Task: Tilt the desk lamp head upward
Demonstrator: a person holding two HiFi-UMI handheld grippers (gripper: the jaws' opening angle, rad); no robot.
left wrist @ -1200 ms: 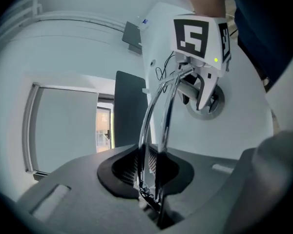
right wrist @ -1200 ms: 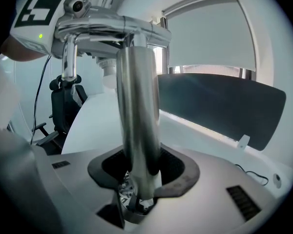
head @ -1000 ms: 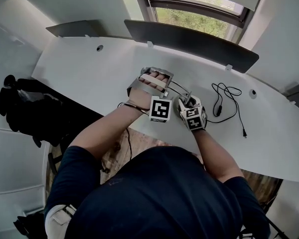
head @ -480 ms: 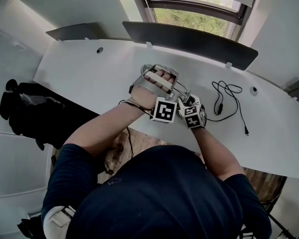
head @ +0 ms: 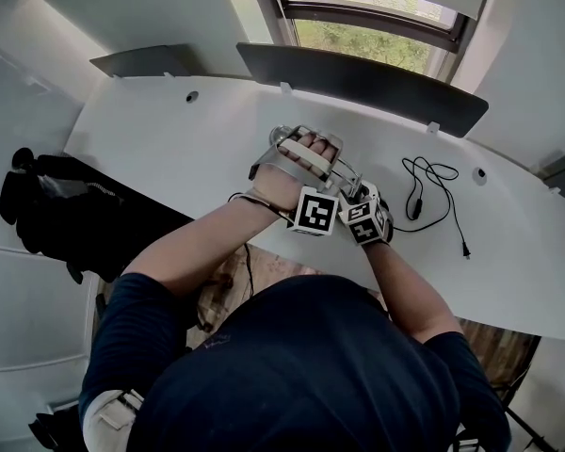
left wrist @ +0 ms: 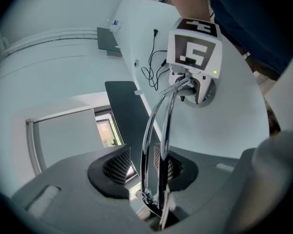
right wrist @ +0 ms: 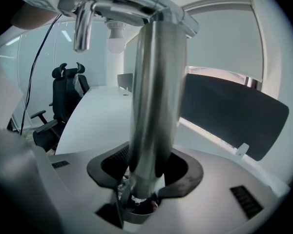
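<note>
Jaws of the left gripper (left wrist: 141, 168) have just been opening and now stand spread, with the desk lamp's (head: 281, 137) twin chrome rods (left wrist: 155, 126) between them, unpinched. We see the lamp standing on the white bench (head: 169, 130), near the bench's front edge. Right of the rods, our right gripper (right wrist: 151, 169) clamps the lamp's thick steel post (right wrist: 154, 91). Further right of the lamp, a black cord (head: 424, 191) lies loose on the bench.

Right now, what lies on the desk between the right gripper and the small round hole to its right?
A loose black cable lies there on the white desk; the head view shows it.
</note>
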